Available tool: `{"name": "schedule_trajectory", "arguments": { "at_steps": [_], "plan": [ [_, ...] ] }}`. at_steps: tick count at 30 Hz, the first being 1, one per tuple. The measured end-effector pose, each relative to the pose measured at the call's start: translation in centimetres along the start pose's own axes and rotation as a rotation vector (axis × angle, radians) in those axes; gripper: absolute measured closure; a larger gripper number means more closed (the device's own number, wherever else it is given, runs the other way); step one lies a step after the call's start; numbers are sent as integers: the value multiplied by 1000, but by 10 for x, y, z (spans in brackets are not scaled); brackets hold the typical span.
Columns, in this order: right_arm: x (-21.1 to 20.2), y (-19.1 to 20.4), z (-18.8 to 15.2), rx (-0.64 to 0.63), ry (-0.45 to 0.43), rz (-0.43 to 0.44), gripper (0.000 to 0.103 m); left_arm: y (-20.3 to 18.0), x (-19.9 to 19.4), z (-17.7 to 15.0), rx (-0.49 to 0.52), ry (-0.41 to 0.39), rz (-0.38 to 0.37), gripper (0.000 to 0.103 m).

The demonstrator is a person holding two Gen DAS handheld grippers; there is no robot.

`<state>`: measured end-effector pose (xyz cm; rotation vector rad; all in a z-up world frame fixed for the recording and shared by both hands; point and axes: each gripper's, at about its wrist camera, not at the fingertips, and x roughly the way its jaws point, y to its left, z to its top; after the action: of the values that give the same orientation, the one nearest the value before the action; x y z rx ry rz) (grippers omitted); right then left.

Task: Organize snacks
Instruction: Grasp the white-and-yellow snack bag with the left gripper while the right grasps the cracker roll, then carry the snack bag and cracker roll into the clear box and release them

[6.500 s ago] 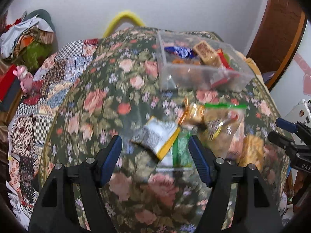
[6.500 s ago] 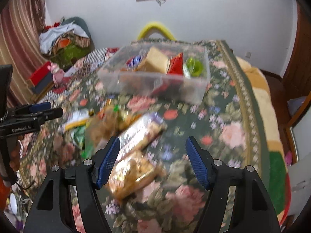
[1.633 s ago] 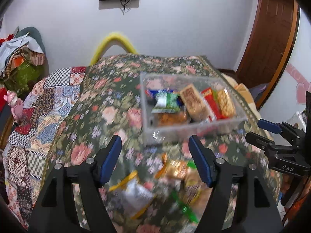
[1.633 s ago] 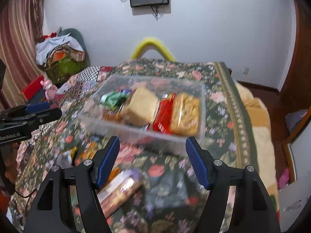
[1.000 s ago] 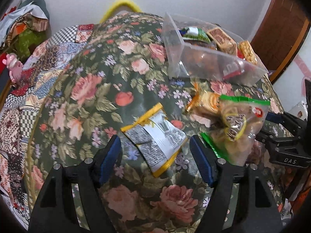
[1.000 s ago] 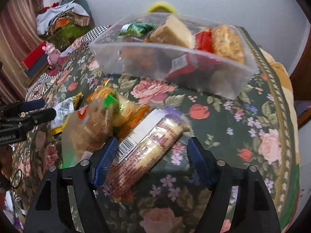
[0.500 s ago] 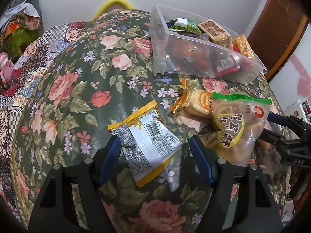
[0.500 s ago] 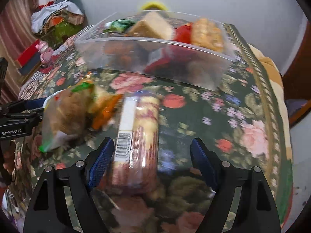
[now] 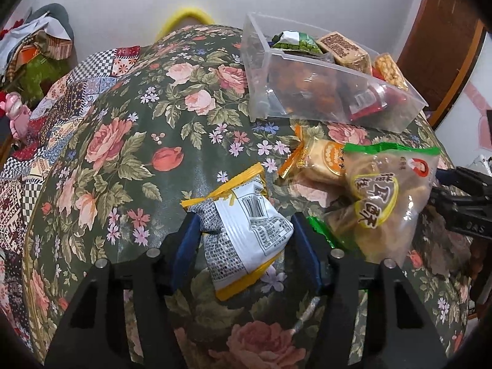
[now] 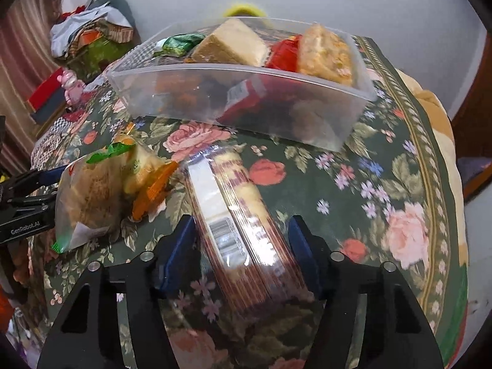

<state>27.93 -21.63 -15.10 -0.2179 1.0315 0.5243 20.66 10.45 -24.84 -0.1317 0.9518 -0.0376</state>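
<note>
A clear plastic bin (image 9: 332,113) (image 10: 246,113) holding several snacks stands at the far side of the floral tablecloth. My left gripper (image 9: 244,230) has closed onto a white and yellow snack packet (image 9: 246,233) lying on the cloth; both blue pads touch its sides. My right gripper (image 10: 243,230) has closed around a long clear-wrapped pack of biscuits (image 10: 243,215) lying on the cloth, pointing toward the bin. A big clear bag of pastries with a green top (image 9: 387,203) (image 10: 89,196) and an orange-wrapped cake (image 9: 319,160) (image 10: 147,178) lie between the two grippers.
A green wrapper (image 9: 329,233) lies under the pastry bag. A yellow chair back (image 9: 187,18) rises beyond the table. Clothes and boxes are piled at the left (image 9: 33,49). A wooden door (image 9: 439,30) is at the right.
Both grippers dropped low to the table and moved forward, then narrowed: the left onto the white and yellow packet, the right onto the long biscuit pack, which has swung lengthwise between the fingers.
</note>
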Motion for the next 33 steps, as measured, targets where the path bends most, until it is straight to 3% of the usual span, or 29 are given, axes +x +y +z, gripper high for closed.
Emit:
{"name": "schedule_trajectory", "arguments": {
  "at_steps": [3, 15, 23, 33],
  "plan": [
    [-2, -2, 1, 18, -10, 13, 60, -6, -6, -4, 33, -7, 12, 51],
    [-43, -18, -4, 51, -90, -22, 61, -12, -38, 4, 44, -59, -4, 52],
    [-82, -24, 16, 74, -207, -22, 61, -27, -71, 40, 61, -166, -7, 52],
    [-95, -21, 50, 73, -299, -24, 61, -56, -95, 95, 99, -282, -41, 52]
  ]
}}
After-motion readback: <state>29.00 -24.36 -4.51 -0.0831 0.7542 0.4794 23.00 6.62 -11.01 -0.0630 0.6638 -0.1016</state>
